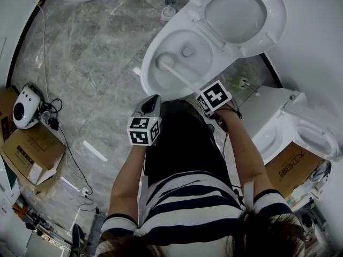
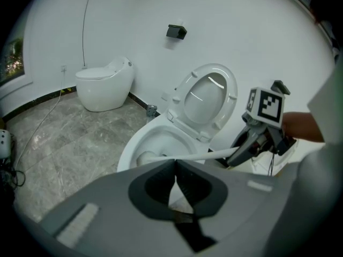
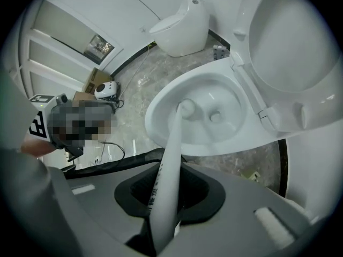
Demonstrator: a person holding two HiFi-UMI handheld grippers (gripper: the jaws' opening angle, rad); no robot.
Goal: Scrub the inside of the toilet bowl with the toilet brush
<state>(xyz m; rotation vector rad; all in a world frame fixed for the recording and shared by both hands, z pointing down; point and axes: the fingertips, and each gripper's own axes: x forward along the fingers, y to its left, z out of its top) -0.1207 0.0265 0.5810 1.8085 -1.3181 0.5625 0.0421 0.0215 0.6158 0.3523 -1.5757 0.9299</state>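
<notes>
Head view | R gripper (image 1: 201, 93) clamps toilet brush (image 1: 179, 75) in bowl (image 1: 149, 63) | L gripper (image 1: 152, 101) fingers together | cardboard box (image 1: 32, 150) left

cardboard box (image 1: 32, 154), white appliance (image 1: 24, 107) on marble floor (image 1: 91, 52)

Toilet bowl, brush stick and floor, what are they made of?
The toilet bowl looks like glazed ceramic: smooth, white and shiny, with soft highlights. The toilet brush has a plain matte white handle with small print along it, probably plastic. The floor looks like polished grey stone or stone-look tile: cloudy veins, joint lines, glare.
</notes>
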